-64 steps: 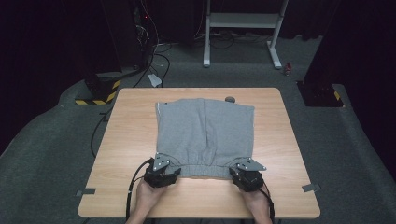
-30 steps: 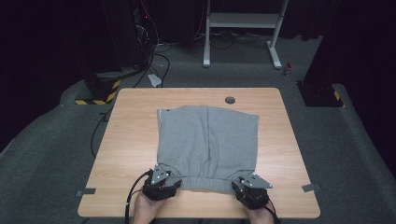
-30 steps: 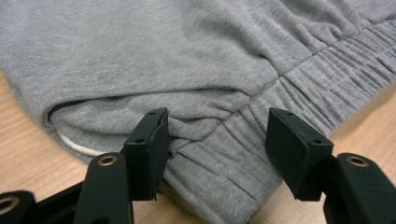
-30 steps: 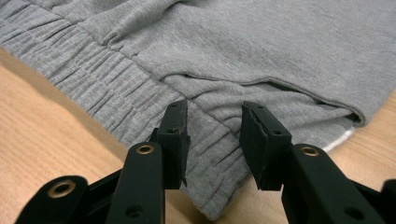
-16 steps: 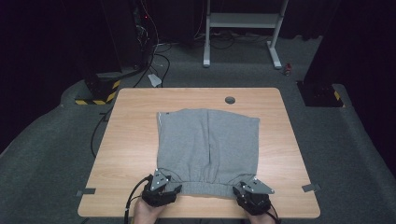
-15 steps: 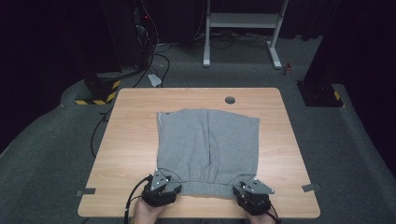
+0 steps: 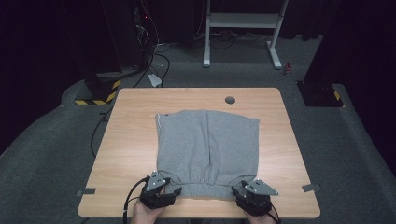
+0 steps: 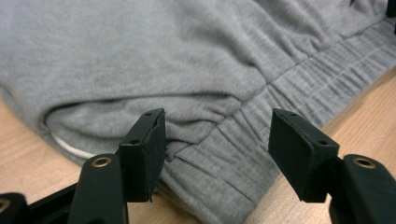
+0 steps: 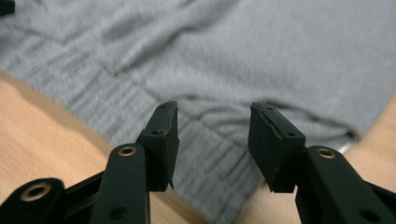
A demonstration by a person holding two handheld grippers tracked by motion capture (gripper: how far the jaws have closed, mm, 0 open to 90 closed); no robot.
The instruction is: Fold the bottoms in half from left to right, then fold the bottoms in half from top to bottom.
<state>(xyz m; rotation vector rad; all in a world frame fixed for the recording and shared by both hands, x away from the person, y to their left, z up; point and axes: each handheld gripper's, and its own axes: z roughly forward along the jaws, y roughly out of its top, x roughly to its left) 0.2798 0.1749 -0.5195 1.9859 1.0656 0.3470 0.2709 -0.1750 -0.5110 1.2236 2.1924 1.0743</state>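
Grey sweat shorts (image 7: 208, 147) lie flat on the wooden table (image 7: 130, 140), waistband toward the near edge. My left gripper (image 7: 169, 192) sits at the waistband's left corner, open, with the gathered elastic band (image 8: 219, 154) between and just beyond its jaws. At the waistband's right corner my right gripper (image 7: 243, 193) is open too, its jaws apart over the ribbed band (image 9: 210, 140). Neither one holds the cloth. A white drawstring end (image 8: 70, 148) peeks from the left corner.
A round cable hole (image 7: 229, 100) sits near the table's far edge. Bare wood lies left and right of the shorts. Beyond the table are a white stand (image 7: 243, 28), cables and dark equipment on the grey floor.
Both grippers pulled the shorts toward the near edge, then let go of the waistband; both now stand open at its corners.
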